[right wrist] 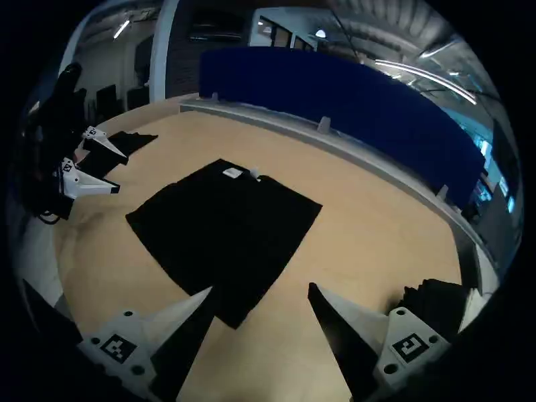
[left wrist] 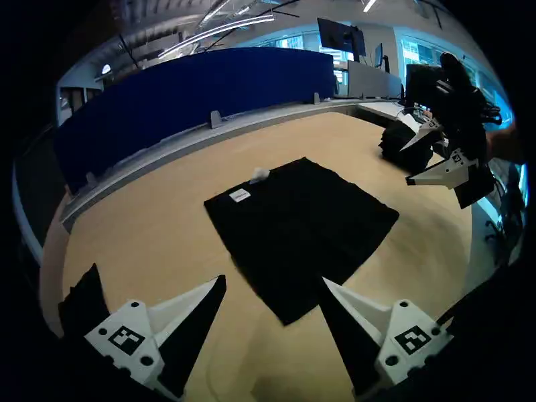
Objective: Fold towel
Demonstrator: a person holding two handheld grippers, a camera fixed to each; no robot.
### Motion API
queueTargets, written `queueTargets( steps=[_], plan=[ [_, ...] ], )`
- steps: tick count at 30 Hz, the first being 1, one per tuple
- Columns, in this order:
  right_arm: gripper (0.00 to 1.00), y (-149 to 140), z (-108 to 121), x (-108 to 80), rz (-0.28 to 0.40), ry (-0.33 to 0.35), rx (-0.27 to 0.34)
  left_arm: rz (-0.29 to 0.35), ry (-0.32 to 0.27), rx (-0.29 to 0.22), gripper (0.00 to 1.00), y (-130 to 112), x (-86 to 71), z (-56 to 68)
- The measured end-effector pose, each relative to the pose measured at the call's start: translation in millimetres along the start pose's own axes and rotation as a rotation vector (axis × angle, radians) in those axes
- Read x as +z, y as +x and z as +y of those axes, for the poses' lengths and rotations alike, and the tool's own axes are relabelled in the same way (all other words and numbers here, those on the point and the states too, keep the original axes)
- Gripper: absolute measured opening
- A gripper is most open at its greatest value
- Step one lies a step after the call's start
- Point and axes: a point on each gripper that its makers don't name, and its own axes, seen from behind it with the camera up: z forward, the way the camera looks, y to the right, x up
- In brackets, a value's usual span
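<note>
You seem to have every fold left: the towel (left wrist: pixel 301 228) lies flat, and your left gripper (left wrist: pixel 272 279) and right gripper (right wrist: pixel 260 288) hover empty, fingers apart.

- towel (left wrist: pixel 301 228): black cloth, matt, soft-looking, no sheen
- label (left wrist: pixel 239 195) at the towel's far edge: white; cloth or paper, can't tell
- table (left wrist: pixel 154 228): light wood-look top, smooth, low satin sheen
- left gripper (left wrist: pixel 271 279): fingers (left wrist: pixel 171 308) are hard white plastic, matt; inner faces black and matt; printed black-and-white square markers
- right gripper (right wrist: pixel 260 287): same matt white plastic, black inner faces
- partition (left wrist: pixel 201 87) along the far side: dark blue, matt, fabric-like
- ledge (left wrist: pixel 167 142) under the partition: grey, smooth; plastic or painted metal, can't tell
- stack of black cloths (right wrist: pixel 435 301), near right in the right gripper view: matt, layered edges
</note>
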Motion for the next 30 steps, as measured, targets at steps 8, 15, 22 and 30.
queueTargets(
  steps=[8, 15, 22, 30],
  plan=[
    [1.0, -26.7, -10.2, 14.1, -0.047, 0.025, 0.016, -0.049, -0.026, -0.007, 0.96, -25.0, 15.4, 7.8],
    [0.99, -45.0, -20.7, 22.8, -0.078, 0.05, 0.028, -0.102, -0.052, -0.01, 0.96, -46.3, 27.4, 14.6],
    [0.96, -62.0, -26.8, 29.8, -0.11, 0.072, 0.039, -0.133, -0.067, -0.009, 0.96, -57.5, 39.3, 19.2],
    [0.94, -69.2, -26.3, 35.1, -0.119, 0.077, 0.05, -0.162, -0.064, 0.003, 0.96, -67.5, 46.2, 18.9]
  ],
)
